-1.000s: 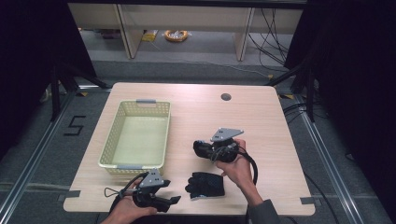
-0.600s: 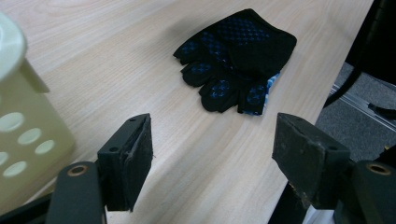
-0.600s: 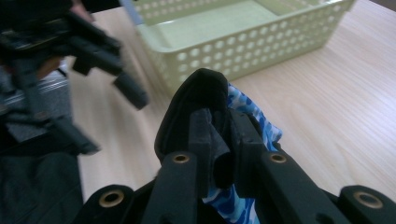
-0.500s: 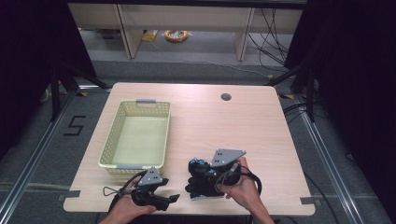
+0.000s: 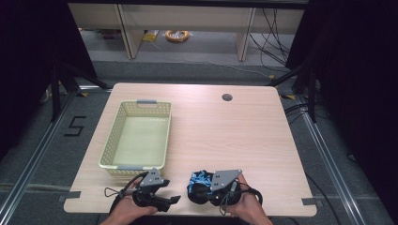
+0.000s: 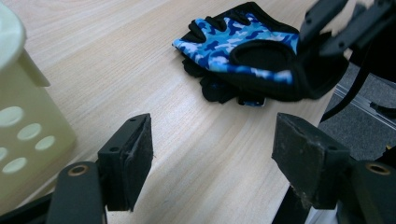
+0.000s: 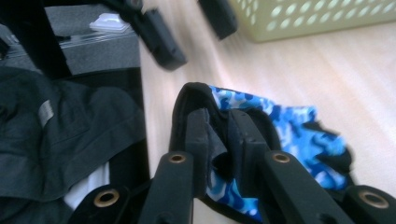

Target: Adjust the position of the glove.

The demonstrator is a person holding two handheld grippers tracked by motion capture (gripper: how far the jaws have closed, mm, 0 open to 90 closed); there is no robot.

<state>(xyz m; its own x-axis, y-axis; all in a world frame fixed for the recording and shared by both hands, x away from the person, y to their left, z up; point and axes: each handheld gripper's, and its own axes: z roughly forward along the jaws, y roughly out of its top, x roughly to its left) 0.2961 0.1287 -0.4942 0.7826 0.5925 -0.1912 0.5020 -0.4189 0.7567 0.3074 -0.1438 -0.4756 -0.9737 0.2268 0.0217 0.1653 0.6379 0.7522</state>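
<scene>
One fingerless glove point(image 6: 247, 56), blue camouflage on top with black trim and palm, lay at the near edge of the wooden surface point(image 5: 225, 136), close to the person's side. Its black cuff was pinched between the jaws of the right tongs point(image 7: 219, 135), which had closed nearly all the way on the fabric, with the blue patterned part spreading out beyond them over the wood. In the high view the right tongs point(image 5: 202, 187) sat over the glove point(image 5: 199, 178), held by the right hand point(image 5: 246, 208).

Just beside the glove, the left tongs point(image 6: 215, 158) stood wide open and held nothing, their two pads well apart with bare wood between them. The left hand point(image 5: 126, 211) gripped them at the near edge. A pale yellow perforated basket point(image 5: 123, 124) stood on the left part of the surface, beyond the left tongs, with nothing visible inside it.
</scene>
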